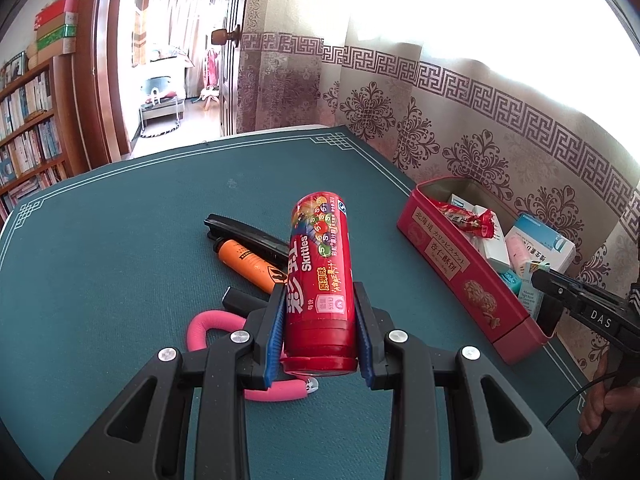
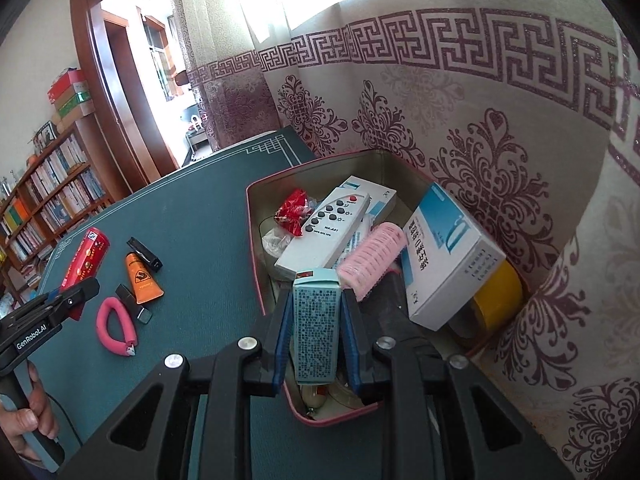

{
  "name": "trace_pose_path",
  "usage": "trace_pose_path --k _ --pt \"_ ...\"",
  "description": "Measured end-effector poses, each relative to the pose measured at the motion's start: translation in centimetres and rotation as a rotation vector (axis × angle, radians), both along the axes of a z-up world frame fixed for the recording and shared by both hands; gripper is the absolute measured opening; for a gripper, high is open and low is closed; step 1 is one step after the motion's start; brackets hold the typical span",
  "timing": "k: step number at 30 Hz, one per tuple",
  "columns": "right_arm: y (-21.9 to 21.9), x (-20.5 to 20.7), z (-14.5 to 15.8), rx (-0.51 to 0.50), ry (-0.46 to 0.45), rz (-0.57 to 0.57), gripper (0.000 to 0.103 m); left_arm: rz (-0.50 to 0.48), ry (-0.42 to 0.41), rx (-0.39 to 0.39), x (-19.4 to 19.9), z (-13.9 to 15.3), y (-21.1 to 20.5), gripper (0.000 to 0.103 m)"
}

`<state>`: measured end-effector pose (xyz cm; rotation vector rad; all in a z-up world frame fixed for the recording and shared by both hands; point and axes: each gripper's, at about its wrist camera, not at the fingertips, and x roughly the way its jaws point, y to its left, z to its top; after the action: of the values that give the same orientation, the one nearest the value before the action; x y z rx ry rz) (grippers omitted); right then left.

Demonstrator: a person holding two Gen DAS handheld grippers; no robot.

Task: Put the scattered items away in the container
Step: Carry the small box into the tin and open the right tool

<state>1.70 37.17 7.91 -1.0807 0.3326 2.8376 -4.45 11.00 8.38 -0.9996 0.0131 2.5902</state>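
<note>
Orange tube (image 1: 250, 266), black clip (image 1: 244, 232) and pink loop (image 1: 216, 324) crowd the tabletop (image 1: 120, 240). Left claw (image 1: 320, 328) clamps the Skittles tube (image 1: 320, 280); right claw (image 2: 314, 338) grips a teal box (image 2: 316, 328) over the red tin (image 2: 256, 248) holding a remote (image 2: 324, 232) and boxes.

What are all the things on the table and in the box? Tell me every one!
Red cylindrical Skittles tube: 1, red, in the left gripper's jaws above the table.
Small teal printed carton: 1, teal, in the right gripper's jaws over the tin.
Red rectangular biscuit tin: 1, red, on the table by the curtain.
White remote control: 1, white, inside the tin.
Pink ribbed hair roller: 1, pink, inside the tin.
Blue-and-white cardboard box: 1, inside the tin.
Red crinkly wrapper: 1, inside the tin.
Orange squeeze tube: 1, on the table.
Pink foam loop: 1, on the table.
Black clip: 1, on the table.
Left gripper: 1, black.
Right gripper: 1, black.
</note>
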Motion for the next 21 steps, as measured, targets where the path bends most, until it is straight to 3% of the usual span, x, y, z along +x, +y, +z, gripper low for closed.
trace_pose_path --k 3,10,21 --pt "-0.2 -0.1 -0.2 0.011 -0.008 0.009 0.026 -0.001 -0.003 -0.003 0.0 -0.1 0.2 0.033" --pt "-0.1 1.3 1.1 0.037 0.068 -0.009 0.030 -0.037 -0.014 -0.010 0.2 0.0 1.8 0.033" --pt "-0.6 4.7 1.0 0.120 0.189 -0.043 0.032 -0.176 -0.043 0.007 -0.1 1.4 7.8 0.033"
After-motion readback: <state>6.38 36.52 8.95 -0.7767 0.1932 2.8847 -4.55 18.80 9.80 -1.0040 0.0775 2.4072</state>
